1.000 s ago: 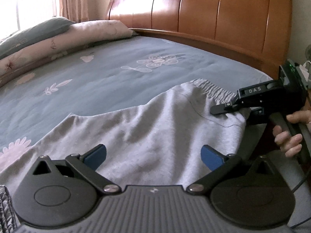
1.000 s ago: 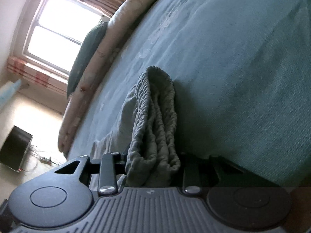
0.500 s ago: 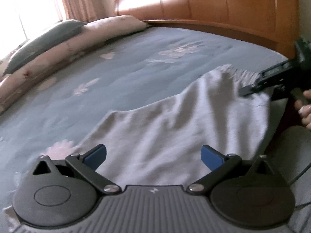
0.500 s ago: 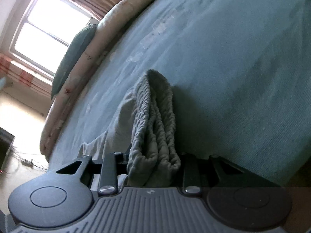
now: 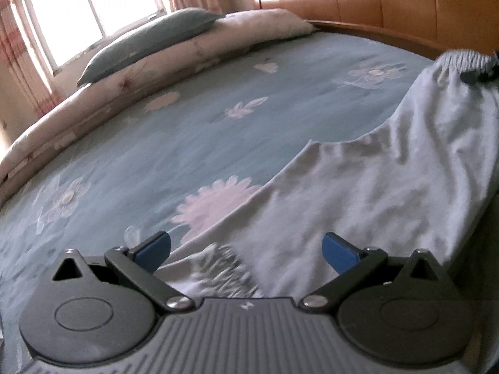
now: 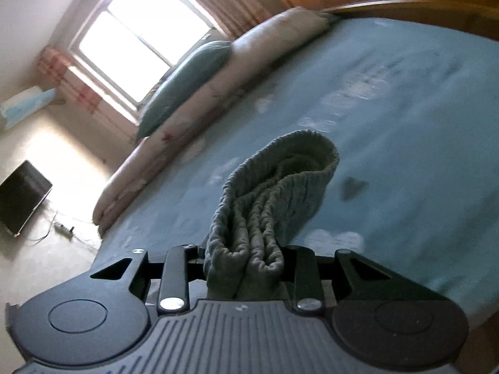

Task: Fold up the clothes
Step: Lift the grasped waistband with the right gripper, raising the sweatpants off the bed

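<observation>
Grey cotton trousers drape over the blue floral bedspread's near edge; right gripper clamps their gathered waistband, left gripper gapes, empty.

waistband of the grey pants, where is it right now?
The waistband is bunched between the right gripper jaws, above the blue bedsheet. In the left wrist view it shows at the upper right, near the headboard.

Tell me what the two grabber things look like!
The left hand-held gripper is black, with two round discs, a ribbed grey middle, silver screws and bright blue fingertips. The right hand-held gripper has the same black body, discs, ribs and silver screws; its fingertips are hidden. No sleeves or cables show.
</observation>
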The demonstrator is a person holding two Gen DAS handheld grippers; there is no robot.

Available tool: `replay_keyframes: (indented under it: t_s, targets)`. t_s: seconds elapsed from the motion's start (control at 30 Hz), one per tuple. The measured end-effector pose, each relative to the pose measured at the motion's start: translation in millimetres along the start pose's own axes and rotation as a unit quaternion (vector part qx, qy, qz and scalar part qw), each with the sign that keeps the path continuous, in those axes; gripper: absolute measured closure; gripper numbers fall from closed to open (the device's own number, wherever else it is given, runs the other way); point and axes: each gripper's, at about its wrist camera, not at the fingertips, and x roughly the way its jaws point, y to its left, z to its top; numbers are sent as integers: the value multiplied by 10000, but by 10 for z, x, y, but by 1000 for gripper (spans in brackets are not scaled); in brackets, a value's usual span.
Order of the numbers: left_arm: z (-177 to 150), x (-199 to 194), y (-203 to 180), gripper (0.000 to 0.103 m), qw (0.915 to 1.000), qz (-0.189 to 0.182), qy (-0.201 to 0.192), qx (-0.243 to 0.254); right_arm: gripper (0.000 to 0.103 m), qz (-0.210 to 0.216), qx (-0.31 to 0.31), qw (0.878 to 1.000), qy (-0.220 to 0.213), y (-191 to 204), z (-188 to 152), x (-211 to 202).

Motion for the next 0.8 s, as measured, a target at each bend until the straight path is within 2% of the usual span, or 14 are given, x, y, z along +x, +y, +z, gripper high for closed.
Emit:
replay_keyframes:
  t_s: [0.07,0.17,0.33,0.57,0.8]
  targets:
    - [-63,-40,119,1,10000,-57,78,-20,69,68,-157,9999,9,217,27,39]
    - [-215,-112,265,1,9999,72,84,-48,69,151,-387,9991,45,536,20,120]
    - [-542,-206,502,1,9993,110,25,-370,69,178,-729,9970,194,1021,-47,298]
    - [-931,-302,737,1,9979,218,-30,-610,69,191,-1193,9917,444,1679,-269,650]
    - [-1216,-414,995,1,9945,157,-145,-1023,69,232,-1560,9846,759,2210,-495,1050]
